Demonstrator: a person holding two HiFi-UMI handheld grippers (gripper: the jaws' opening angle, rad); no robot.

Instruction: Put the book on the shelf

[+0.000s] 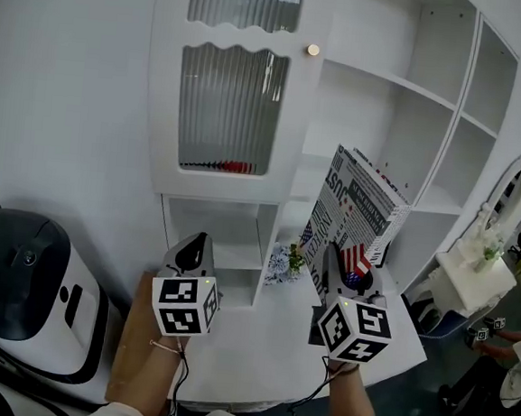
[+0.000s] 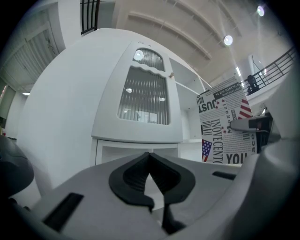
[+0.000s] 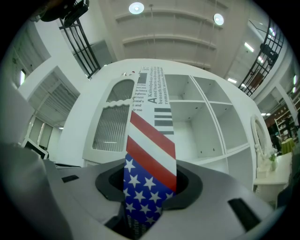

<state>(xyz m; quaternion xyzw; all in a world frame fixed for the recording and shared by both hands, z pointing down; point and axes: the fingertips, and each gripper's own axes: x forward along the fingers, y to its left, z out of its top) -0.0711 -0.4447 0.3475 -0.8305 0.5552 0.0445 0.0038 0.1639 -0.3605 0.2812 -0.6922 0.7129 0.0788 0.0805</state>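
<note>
Book: black-on-white newspaper print all over, plus a flag patch with red and white stripes and white stars on blue. Shelf plain white, same for the bench. Ribbed greyish glass in the cabinet door, little gold knob. Left claw and right claw light grey with black pads. Marker cubes white with black squares.
</note>
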